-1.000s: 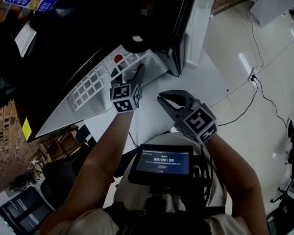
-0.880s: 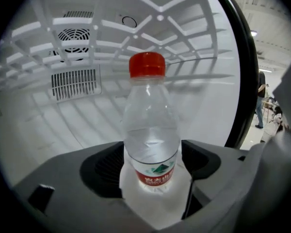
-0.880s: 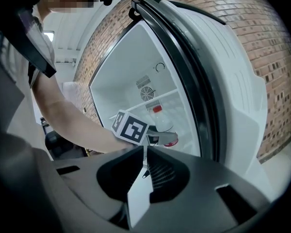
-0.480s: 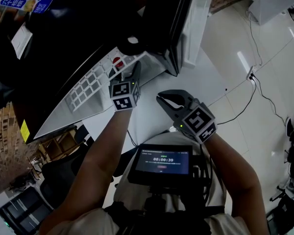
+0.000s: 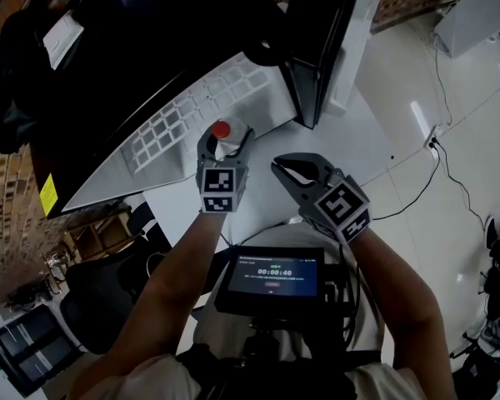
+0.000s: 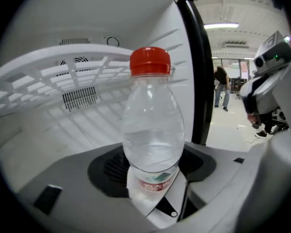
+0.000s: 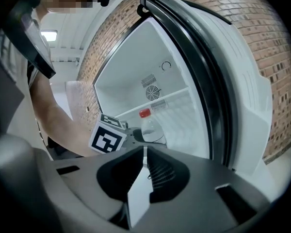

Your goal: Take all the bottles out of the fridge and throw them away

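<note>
At the mouth of the open fridge (image 7: 184, 72), the left gripper (image 5: 225, 150) has its jaws clamped on the lower, labelled part of a clear plastic water bottle (image 6: 153, 135). The jaws have just been closing, and the bottle stands upright between them, red cap (image 6: 150, 61) uppermost. The low grip appears deliberate: it keeps the bottle vertical and leaves its neck free of the white slatted shelf (image 6: 63, 67), which sits level with the cap and behind it. The bottle now appears to hang at the front edge of the cabinet, over pale floor in the head view, which suggests it is being drawn out. A faint line low in the body may be a liquid level; this cannot be confirmed. The right gripper (image 7: 144, 154) is pressed together on nothing and is held just beside the left one, pointing into the cabinet, apparently in reserve. Within the fridge, only the shelf and a vent grille (image 6: 80, 97) on the rear wall are visible. No second bottle shows in the part in view, and no waste bin appears anywhere.
</note>
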The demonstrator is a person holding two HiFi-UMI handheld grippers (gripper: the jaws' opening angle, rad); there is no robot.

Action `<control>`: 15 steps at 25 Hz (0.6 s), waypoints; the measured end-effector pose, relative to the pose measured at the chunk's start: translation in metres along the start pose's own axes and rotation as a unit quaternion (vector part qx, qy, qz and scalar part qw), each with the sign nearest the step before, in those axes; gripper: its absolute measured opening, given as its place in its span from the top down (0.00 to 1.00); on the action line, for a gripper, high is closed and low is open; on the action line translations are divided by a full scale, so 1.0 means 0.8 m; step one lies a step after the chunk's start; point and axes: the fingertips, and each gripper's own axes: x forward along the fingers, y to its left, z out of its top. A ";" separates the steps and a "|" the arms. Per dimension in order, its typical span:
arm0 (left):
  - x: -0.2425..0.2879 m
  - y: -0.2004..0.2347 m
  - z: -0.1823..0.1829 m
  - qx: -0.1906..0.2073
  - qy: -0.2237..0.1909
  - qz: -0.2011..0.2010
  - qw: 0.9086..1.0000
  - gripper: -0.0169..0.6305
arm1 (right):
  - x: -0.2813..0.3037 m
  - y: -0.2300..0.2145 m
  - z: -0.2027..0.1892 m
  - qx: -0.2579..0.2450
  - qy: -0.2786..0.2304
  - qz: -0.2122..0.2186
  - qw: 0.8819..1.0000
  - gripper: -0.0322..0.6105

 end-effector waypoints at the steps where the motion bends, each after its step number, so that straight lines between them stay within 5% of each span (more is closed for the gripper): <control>1: -0.008 -0.005 -0.003 0.004 0.001 -0.005 1.000 0.50 | 0.001 0.003 0.000 0.000 -0.001 0.001 1.000 0.94; 9: -0.080 -0.024 -0.023 -0.030 -0.006 -0.018 0.999 0.50 | 0.012 0.034 -0.005 -0.005 0.015 0.028 0.999 0.94; 15: -0.153 0.001 -0.063 -0.073 -0.006 0.016 0.997 0.50 | 0.047 0.087 -0.018 -0.023 0.040 0.076 0.996 0.94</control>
